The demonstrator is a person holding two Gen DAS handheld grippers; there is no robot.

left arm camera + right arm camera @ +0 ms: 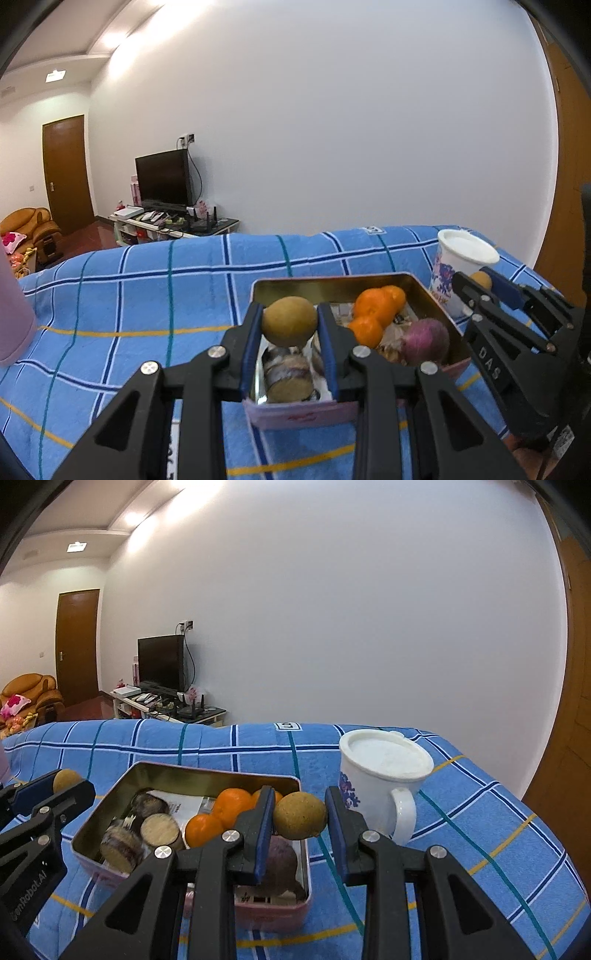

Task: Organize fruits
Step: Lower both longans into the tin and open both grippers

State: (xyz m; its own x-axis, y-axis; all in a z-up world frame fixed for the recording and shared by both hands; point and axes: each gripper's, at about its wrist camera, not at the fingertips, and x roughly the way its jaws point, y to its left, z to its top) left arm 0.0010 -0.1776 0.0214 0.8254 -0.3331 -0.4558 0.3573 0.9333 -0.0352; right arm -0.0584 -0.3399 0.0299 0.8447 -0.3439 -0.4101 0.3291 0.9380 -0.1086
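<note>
A pink tin box [369, 281] [177, 771] stands on a blue plaid blanket. It holds oranges [373, 306] [218, 814], a purple fruit [424, 341] [280, 864] and cut brown rolls [159, 829]. My left gripper [290, 325] is shut on a brown-green kiwi [290, 320] above the box's left part; it shows at the left of the right wrist view [55, 786]. My right gripper [300, 818] is shut on a second kiwi [300, 815] above the box's right edge; it shows at the right of the left wrist view [480, 282].
A white lidded mug [384, 779] [461, 266] with blue flowers stands just right of the box. A pink object [13, 314] is at the far left. The blanket [147, 295] spreads left of the box. A TV stand [166, 218] and a white wall are behind.
</note>
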